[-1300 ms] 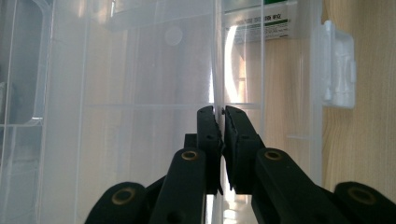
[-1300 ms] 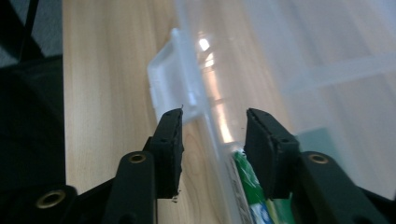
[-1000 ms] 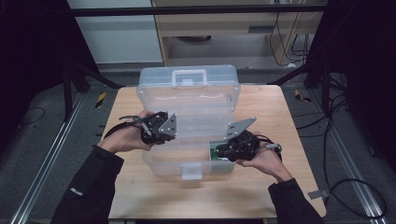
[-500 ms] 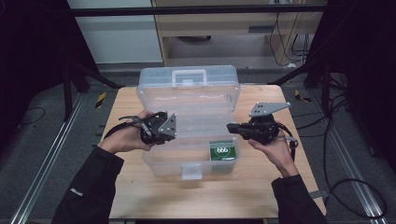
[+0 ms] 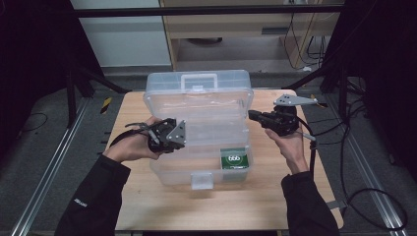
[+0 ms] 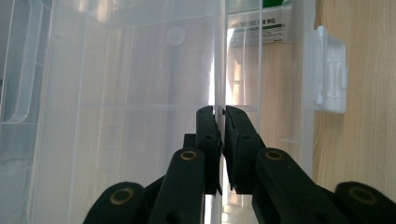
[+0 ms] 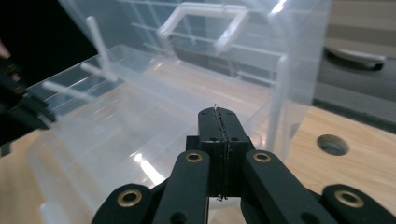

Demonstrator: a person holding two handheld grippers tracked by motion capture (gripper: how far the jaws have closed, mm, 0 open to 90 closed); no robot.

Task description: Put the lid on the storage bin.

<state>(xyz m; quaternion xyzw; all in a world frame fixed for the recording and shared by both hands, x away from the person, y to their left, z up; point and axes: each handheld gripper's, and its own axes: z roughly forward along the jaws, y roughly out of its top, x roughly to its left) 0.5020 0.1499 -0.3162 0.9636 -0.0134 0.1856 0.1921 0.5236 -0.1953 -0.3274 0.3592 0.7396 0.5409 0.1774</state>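
1. A wooden desk (image 5: pixel 275 196) lies under both grippers.
2. A pale cabinet (image 5: pixel 221 24) stands beyond them.
3. Black cables (image 5: pixel 373 196) trail on the floor right of the right gripper.

Green pack (image 5: pixel 233 160): label print too small to read from the high view; top cut by the frame edge in the left gripper view (text there blurred). Box (image 5: pixel 196 105) cropped.

A green card (image 5: pixel 233 160) is lying in the front right corner of the clear plastic box (image 5: pixel 196 105), showing "666" in white. Its white side label (image 6: pixel 258 29) is carrying small print too blurred to read. A small white logo on the left sleeve (image 5: pixel 78 202) is staying illegible.
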